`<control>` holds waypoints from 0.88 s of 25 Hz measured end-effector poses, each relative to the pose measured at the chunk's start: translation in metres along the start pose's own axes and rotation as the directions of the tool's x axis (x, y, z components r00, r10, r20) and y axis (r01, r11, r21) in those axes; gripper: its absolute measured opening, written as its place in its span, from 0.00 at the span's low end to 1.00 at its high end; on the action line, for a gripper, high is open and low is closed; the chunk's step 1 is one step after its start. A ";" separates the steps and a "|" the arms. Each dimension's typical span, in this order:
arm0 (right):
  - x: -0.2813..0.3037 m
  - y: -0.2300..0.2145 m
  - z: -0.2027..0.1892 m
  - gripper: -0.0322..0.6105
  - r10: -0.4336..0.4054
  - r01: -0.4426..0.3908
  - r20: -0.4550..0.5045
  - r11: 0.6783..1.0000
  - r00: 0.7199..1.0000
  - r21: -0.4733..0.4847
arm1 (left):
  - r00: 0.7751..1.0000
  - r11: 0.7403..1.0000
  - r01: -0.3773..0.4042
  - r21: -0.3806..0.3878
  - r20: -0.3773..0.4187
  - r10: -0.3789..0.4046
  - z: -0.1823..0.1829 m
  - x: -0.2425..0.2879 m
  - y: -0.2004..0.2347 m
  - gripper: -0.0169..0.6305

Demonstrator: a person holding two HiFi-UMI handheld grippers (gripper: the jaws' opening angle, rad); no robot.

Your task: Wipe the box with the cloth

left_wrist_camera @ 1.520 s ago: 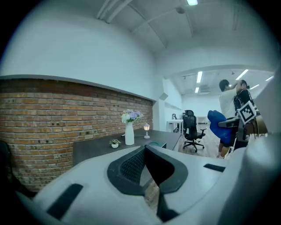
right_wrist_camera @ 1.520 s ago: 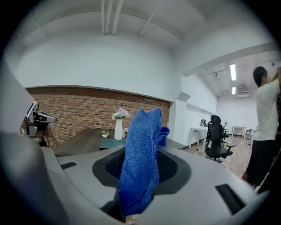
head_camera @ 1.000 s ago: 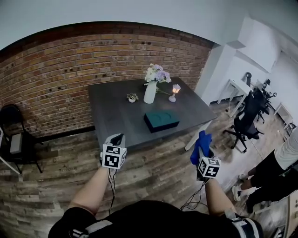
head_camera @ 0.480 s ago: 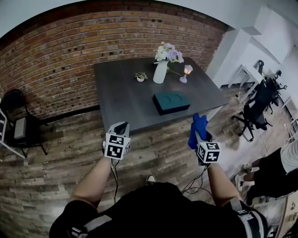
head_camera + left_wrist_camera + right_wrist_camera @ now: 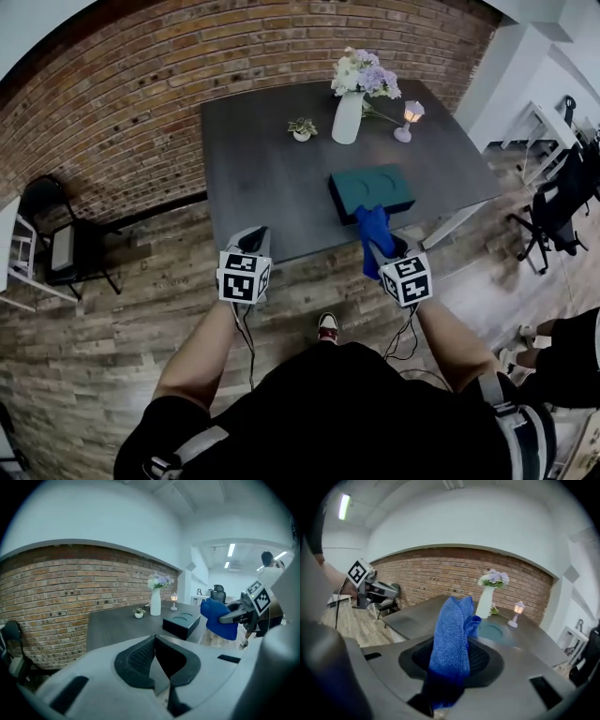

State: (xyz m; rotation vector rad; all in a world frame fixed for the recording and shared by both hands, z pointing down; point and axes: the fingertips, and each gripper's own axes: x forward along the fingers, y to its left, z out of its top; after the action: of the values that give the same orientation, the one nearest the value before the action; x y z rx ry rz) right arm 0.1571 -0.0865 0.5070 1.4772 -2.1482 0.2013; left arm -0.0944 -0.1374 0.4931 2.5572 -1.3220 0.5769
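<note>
While your right gripper (image 5: 382,249) pinches the blue cloth (image 5: 371,228) between its fingers just before the teal box (image 5: 370,190) – which sits on the bench (image 5: 262,187) – your left gripper (image 5: 254,236), well left of the box, has its fingers pressed together, empty.

I'm seeing a blue cloth (image 5: 373,230), a dark teal box (image 5: 371,190), a dark grey table (image 5: 272,178) and a white vase (image 5: 348,117).

White vase (image 5: 348,117), small plant (image 5: 301,128), lamp (image 5: 407,112)

Office space: brick wall (image 5: 141,103), dark table (image 5: 262,183), swivel chair (image 5: 555,202).
</note>
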 end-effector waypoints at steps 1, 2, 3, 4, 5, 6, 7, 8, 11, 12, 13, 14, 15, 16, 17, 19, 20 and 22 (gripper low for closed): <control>0.013 0.010 0.003 0.27 0.057 -0.057 -0.004 0.997 0.998 -0.044 | 1.000 1.000 -0.009 -0.002 -0.001 0.009 0.008 0.009 0.001 0.04; 0.023 0.021 0.006 0.27 0.114 -0.114 -0.008 0.989 0.993 -0.094 | 1.000 1.000 -0.016 -0.007 -0.003 0.016 0.015 0.018 0.001 0.04; 0.033 0.030 0.009 0.27 0.166 -0.166 -0.014 0.976 0.986 -0.141 | 1.000 1.000 -0.022 -0.014 -0.006 0.022 0.022 0.027 0.000 0.04; 0.041 0.036 0.013 0.27 0.211 -0.212 -0.020 0.961 0.977 -0.181 | 1.000 0.999 -0.026 -0.023 -0.012 0.026 0.026 0.035 -0.003 0.04; 0.049 0.041 0.017 0.27 0.252 -0.252 -0.026 0.943 0.967 -0.218 | 0.999 0.999 -0.031 -0.032 -0.021 0.030 0.029 0.043 -0.006 0.04; 0.057 0.044 0.021 0.27 0.288 -0.287 -0.034 0.923 0.957 -0.255 | 0.999 0.999 -0.036 -0.039 -0.034 0.035 0.029 0.051 -0.009 0.04; 0.064 0.046 0.025 0.27 0.320 -0.318 -0.043 0.902 0.947 -0.292 | 0.998 0.998 -0.043 -0.045 -0.051 0.041 0.028 0.058 -0.011 0.04; 0.070 0.047 0.028 0.27 0.346 -0.343 -0.052 0.881 0.937 -0.324 | 0.996 0.998 -0.053 -0.047 -0.070 0.049 0.025 0.064 -0.013 0.04; 0.093 0.040 0.038 0.27 0.386 -0.381 -0.064 0.850 0.920 -0.363 | 0.992 0.996 -0.075 -0.047 -0.101 0.070 0.023 0.079 -0.016 0.04; 0.100 0.035 0.040 0.27 0.389 -0.388 -0.074 0.847 0.918 -0.363 | 0.992 0.996 -0.075 -0.051 -0.101 0.069 0.025 0.083 -0.018 0.04; 0.106 0.033 0.042 0.27 0.393 -0.398 -0.091 0.842 0.915 -0.363 | 0.993 0.996 -0.071 -0.057 -0.100 0.066 0.026 0.086 -0.020 0.04; 0.111 0.033 0.043 0.27 0.401 -0.413 -0.112 0.834 0.909 -0.366 | 0.993 0.996 -0.069 -0.061 -0.101 0.062 0.026 0.087 -0.019 0.04; 0.116 0.035 0.044 0.27 0.413 -0.433 -0.135 0.822 0.901 -0.370 | 0.992 0.996 -0.070 -0.062 -0.107 0.063 0.025 0.088 -0.017 0.04; 0.121 0.038 0.044 0.27 0.427 -0.454 -0.158 0.808 0.890 -0.376 | 0.991 0.995 -0.077 -0.061 -0.117 0.070 0.023 0.089 -0.012 0.04; 0.125 0.041 0.044 0.27 0.439 -0.475 -0.183 0.793 0.880 -0.381 | 0.989 0.994 -0.087 -0.059 -0.127 0.079 0.022 0.090 -0.007 0.04; 0.135 0.044 0.042 0.27 0.454 -0.513 -0.240 0.767 0.858 -0.385 | 0.987 0.994 -0.095 -0.055 -0.134 0.087 0.024 0.093 0.002 0.04; 0.140 0.046 0.039 0.27 0.456 -0.531 -0.273 0.753 0.847 -0.388 | 0.988 0.995 -0.089 -0.051 -0.129 0.081 0.027 0.094 0.005 0.04; 0.150 0.052 0.034 0.27 0.451 -0.559 -0.336 0.720 0.827 -0.411 | 0.991 0.996 -0.070 -0.050 -0.120 0.064 0.029 0.098 0.013 0.04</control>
State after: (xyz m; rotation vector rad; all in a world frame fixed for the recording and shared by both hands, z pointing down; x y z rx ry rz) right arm 0.0583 -0.2042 0.5605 0.5229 -2.1617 -0.0106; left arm -0.0464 -0.2272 0.5093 2.4037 -1.3682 0.6836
